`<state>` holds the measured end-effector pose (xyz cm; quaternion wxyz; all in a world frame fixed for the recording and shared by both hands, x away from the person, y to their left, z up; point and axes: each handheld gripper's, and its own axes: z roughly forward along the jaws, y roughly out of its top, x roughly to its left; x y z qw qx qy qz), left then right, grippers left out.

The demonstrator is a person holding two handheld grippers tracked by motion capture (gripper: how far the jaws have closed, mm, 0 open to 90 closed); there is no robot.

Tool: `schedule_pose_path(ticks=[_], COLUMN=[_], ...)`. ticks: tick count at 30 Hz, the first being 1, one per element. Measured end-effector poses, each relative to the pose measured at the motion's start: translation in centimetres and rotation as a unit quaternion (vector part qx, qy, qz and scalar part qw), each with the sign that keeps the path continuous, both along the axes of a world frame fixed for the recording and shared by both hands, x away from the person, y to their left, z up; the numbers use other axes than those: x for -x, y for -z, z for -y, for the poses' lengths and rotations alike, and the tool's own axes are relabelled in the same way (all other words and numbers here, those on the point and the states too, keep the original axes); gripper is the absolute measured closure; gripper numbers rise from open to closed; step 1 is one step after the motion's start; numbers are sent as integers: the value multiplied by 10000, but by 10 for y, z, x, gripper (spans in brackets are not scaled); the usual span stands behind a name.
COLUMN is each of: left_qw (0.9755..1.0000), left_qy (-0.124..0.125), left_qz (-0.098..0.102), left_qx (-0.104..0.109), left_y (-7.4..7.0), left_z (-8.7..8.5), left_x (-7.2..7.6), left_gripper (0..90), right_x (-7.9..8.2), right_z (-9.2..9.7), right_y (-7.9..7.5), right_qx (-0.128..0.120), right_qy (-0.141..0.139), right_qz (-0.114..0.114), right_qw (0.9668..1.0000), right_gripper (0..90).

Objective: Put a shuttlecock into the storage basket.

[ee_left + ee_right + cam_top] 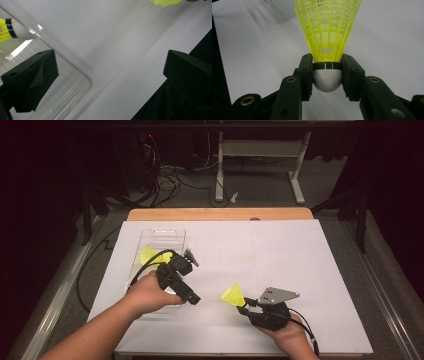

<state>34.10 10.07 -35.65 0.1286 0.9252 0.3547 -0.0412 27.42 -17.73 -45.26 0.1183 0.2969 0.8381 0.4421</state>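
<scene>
A yellow shuttlecock [232,295] [327,27] sits in my right gripper [244,304] [327,65], near the table's front edge. The jaws are shut on its white cork head, and the skirt points away from the hand. My left gripper [193,278] [110,65] hovers at the right side of a clear plastic tray [162,237] [83,72], its jaws wide open with nothing between them. A second yellow shuttlecock [148,255] [7,28] lies inside the tray.
White paper [280,265] covers the tabletop, and a wooden edge [220,214] shows at the far side. A cable [150,262] loops from the left gripper over the tray. Table legs and cords stand on the floor beyond.
</scene>
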Motion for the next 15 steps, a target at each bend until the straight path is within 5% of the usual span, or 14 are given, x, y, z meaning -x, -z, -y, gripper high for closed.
schedule_pose_path(ticks=[15], left_qw=[9994], left_qy=[295], left_qz=[-91], left_qx=[133], left_y=[4], left_z=[30], left_x=[4], left_gripper=[34], right_x=[1], right_z=[-8], right_y=[0], right_qx=[13], right_qy=[-107], right_qz=[14], right_qw=[9999], right_gripper=[658])
